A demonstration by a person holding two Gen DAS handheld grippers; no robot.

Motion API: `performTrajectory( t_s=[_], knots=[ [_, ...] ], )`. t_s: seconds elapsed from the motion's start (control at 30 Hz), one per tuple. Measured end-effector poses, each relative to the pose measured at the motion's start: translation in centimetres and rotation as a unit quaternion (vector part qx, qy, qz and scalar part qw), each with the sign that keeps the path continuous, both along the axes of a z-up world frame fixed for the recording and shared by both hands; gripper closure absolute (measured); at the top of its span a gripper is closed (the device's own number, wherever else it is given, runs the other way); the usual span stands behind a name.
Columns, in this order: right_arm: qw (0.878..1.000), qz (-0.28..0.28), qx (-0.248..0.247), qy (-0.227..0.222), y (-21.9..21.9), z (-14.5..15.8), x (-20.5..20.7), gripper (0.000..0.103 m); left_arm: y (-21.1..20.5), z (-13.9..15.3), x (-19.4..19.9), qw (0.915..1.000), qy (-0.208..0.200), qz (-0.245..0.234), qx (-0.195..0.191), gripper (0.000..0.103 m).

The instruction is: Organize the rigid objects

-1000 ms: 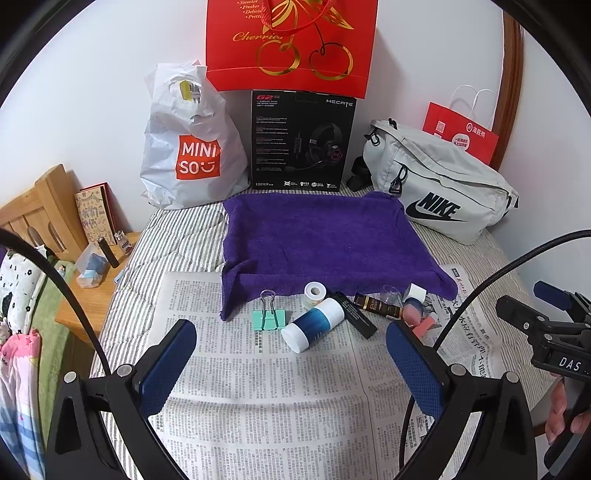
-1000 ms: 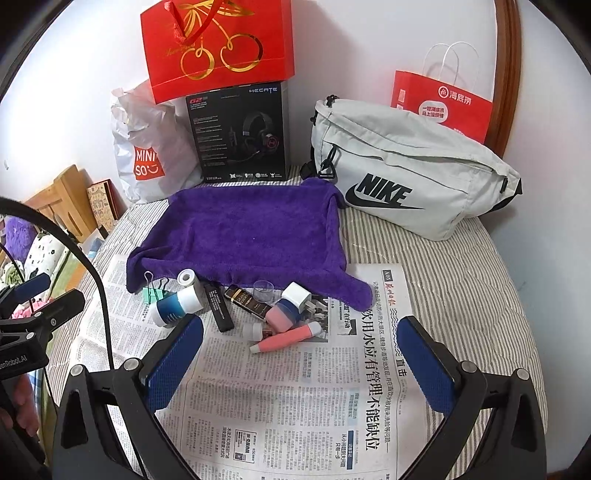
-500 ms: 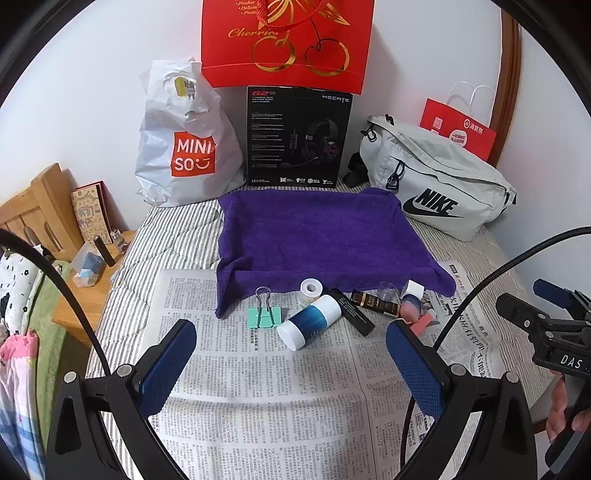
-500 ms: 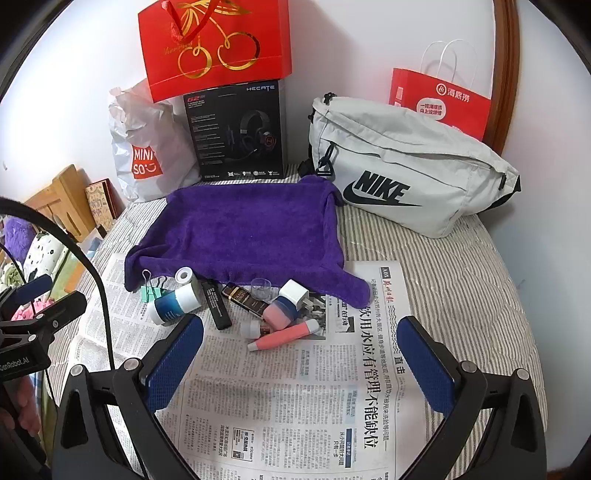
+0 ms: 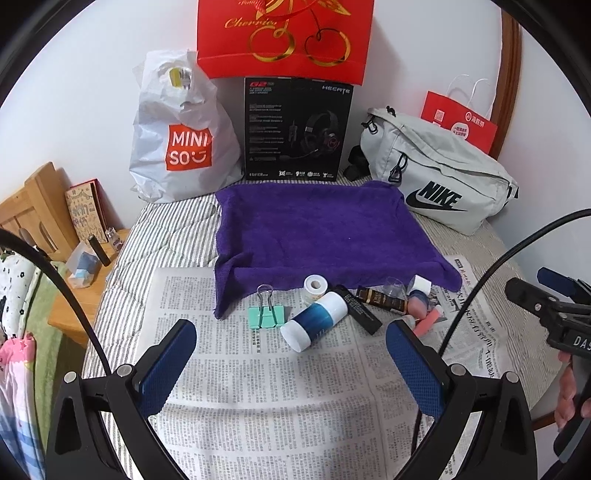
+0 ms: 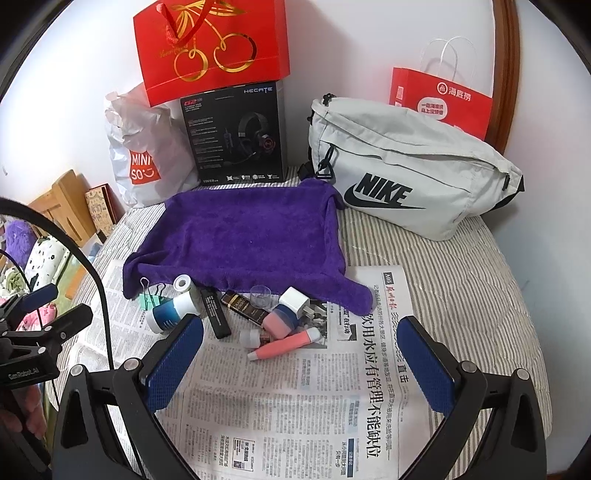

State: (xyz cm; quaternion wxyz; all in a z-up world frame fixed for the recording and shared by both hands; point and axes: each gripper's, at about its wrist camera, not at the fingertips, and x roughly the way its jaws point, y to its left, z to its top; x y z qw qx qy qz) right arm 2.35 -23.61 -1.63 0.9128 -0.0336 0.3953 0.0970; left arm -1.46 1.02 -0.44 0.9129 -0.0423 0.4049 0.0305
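Several small objects lie in a row on the newspaper (image 5: 280, 387) just in front of a purple towel (image 5: 317, 229): a mint binder clip (image 5: 265, 314), a blue-and-white bottle (image 5: 314, 320), a white tape roll (image 5: 316, 286), a black stick (image 5: 360, 310), a dark gold-lettered tube (image 5: 380, 299), a clear cup (image 6: 261, 295), a white charger plug (image 6: 293, 300), a pink jar (image 6: 280, 322) and a pink tube (image 6: 284, 343). My left gripper (image 5: 291, 365) is open and empty, short of the bottle. My right gripper (image 6: 301, 365) is open and empty, short of the pink tube.
Behind the towel stand a white Miniso bag (image 5: 181, 136), a black headset box (image 5: 297, 129), a red cherry gift bag (image 5: 284, 33), a grey Nike bag (image 5: 436, 173) and a red paper bag (image 6: 439, 99). A wooden bedside table (image 5: 74, 280) is at the left.
Both grippers have drifted slightly, so the objects sit a little lower-left in the left view and a little higher in the right view. Nothing was grasped or moved.
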Motion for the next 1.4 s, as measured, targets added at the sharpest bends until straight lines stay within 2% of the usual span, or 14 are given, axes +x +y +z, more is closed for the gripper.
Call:
performTrajectory(
  t_s=[0.13,0.4,0.7,0.97,1.17,1.33,1.4],
  knots=[
    [1.0,0.004,-0.001,0.002,0.0,-0.5,0.3,0.0,1.2,-1.5,0.7,0.9999,0.001,0.008,-0.01,0.0],
    [0.999,0.008,-0.014,0.029,0.1,-2.9,1.2,0.0,3.7,-6.4,3.7,0.9985,0.045,0.026,-0.012,0.0],
    [0.998,0.007,-0.023,0.051,-0.2,-4.9,2.1,0.0,6.2,-10.4,7.3,0.9951,0.085,0.049,-0.005,0.001],
    [0.997,-0.002,-0.03,0.078,-0.7,-7.0,3.6,0.0,6.0,-11.8,8.8,0.9943,0.094,0.047,-0.019,0.002],
    [0.995,0.011,-0.037,0.088,0.0,-7.8,4.3,0.0,5.1,-12.6,9.3,0.9934,0.103,0.041,-0.028,0.003],
    [0.994,0.017,-0.032,0.099,0.0,-8.8,4.7,0.0,3.6,-12.9,9.6,0.9939,0.105,0.034,-0.009,0.004],
    [0.994,0.016,-0.028,0.108,-0.2,-9.3,5.0,0.0,3.3,-12.9,9.8,0.9937,0.104,0.04,-0.005,0.008]
  ],
)
